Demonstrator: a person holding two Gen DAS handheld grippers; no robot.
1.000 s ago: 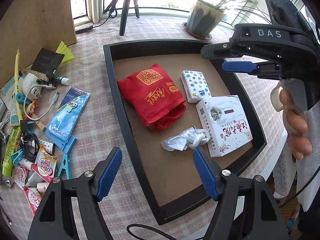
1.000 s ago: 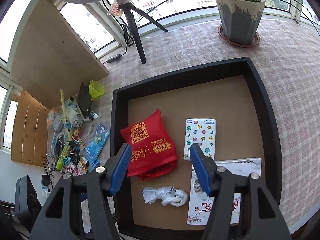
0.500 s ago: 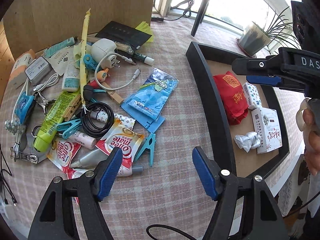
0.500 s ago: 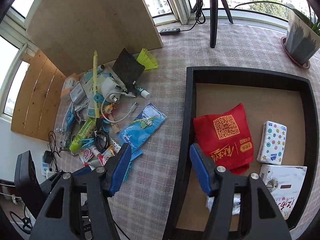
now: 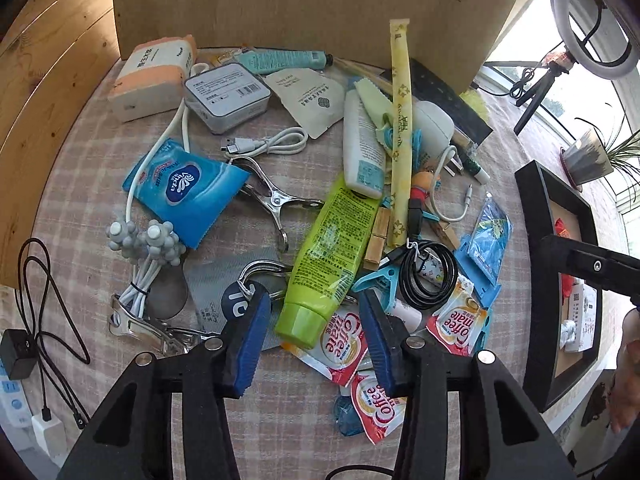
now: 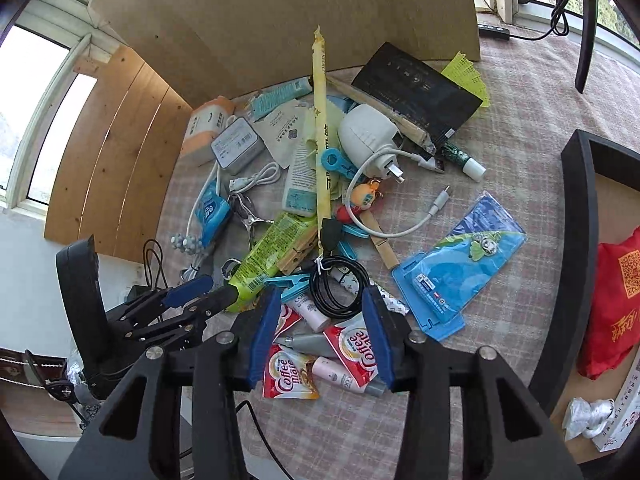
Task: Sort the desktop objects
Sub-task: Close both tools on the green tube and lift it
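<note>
A heap of small desk items lies on the checked cloth. My left gripper (image 5: 314,340) hangs over the heap's near edge. Its jaws are closing, with the cap end of the green tube (image 5: 328,248) between the blue pads, and no pad visibly presses on it. My right gripper (image 6: 320,336) hovers just right of it, jaws also closing, above Coffee mate sachets (image 6: 352,344), a small pink tube (image 6: 310,312) and a coiled black cable (image 6: 340,286). Nothing is gripped there. In the right wrist view the left gripper (image 6: 200,294) straddles the green tube (image 6: 272,252).
The black tray (image 6: 576,200) stands to the right, holding a red bag (image 6: 616,300), a white box and a crumpled wrapper (image 6: 588,420). A blue card pack (image 6: 460,268) lies between heap and tray. A brown board (image 5: 280,4) backs the heap. A power strip and cables hang at the left edge.
Both grippers have swung left from above the tray to above the heap and dropped slightly. Both pairs of jaws are narrower than before.
</note>
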